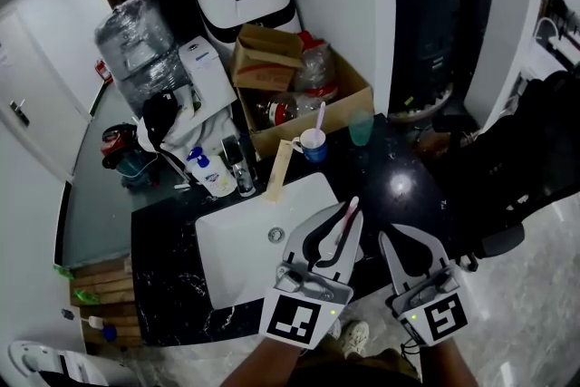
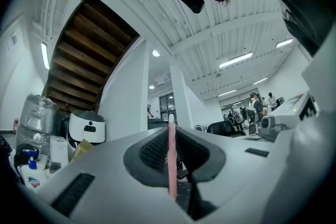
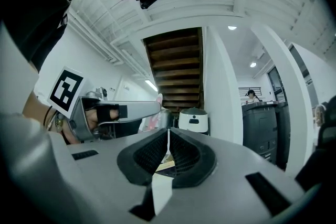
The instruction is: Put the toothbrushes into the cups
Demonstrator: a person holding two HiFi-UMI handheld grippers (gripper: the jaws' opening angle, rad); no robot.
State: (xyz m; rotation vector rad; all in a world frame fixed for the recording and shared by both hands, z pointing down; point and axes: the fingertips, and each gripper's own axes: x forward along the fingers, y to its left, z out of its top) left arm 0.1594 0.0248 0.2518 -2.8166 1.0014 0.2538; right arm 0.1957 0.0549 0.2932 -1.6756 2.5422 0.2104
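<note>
The left gripper (image 1: 353, 213) hangs over the near right corner of the sink (image 1: 237, 254). Its fingers pinch a pink toothbrush (image 1: 345, 229), whose end sticks out past the tips. The right gripper (image 1: 386, 238) hovers just beside it over the near edge of the tabletop (image 1: 399, 172), fingers pressed together. At the far edge stand a blue cup (image 1: 314, 145) holding a second toothbrush (image 1: 321, 115) and, near it, a green cup (image 1: 361, 128).

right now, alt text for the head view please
From above, the left hand-held gripper clamps a pink toothbrush by a white sink; the right hand-held gripper is shut beside it. A blue cup and a green cup stand behind.
</note>
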